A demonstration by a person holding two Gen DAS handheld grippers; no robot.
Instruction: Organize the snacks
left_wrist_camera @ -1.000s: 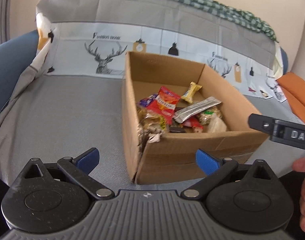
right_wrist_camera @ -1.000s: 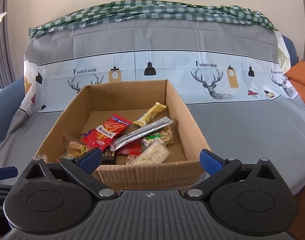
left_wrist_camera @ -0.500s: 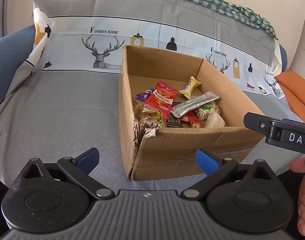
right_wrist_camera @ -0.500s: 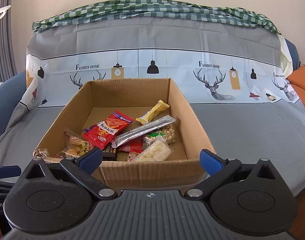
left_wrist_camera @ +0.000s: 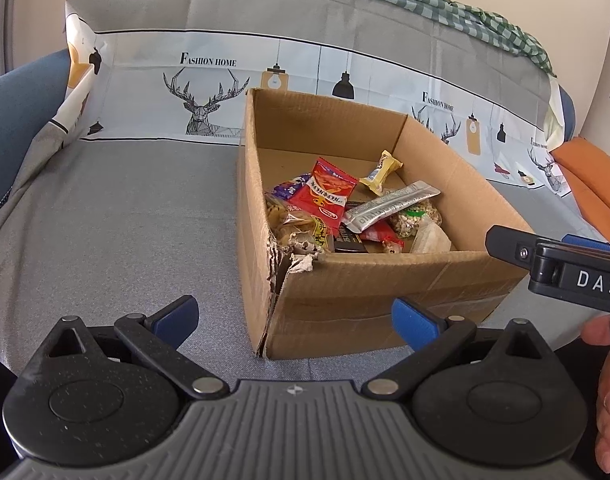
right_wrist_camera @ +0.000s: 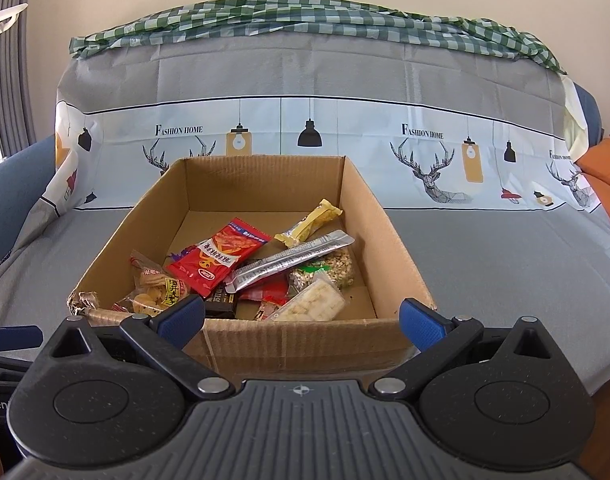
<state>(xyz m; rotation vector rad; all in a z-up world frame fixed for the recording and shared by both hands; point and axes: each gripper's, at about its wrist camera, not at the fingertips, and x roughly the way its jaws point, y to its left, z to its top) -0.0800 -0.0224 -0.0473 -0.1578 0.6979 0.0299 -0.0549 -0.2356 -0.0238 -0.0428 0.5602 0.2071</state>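
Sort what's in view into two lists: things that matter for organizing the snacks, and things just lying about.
Part of the job:
cardboard box
red snack packet
silver stick packet
yellow bar
white cracker pack
left gripper, open
right gripper, open

Just lying about:
printed sofa cover
green checked cloth
orange cushion

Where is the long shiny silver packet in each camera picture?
Left wrist view: the silver packet lies right of centre, inside the cardboard box, just right of the red packet.
Right wrist view: the silver packet is at centre, slanting up to the right.
Shared landmark: the yellow wrapped bar just behind it.
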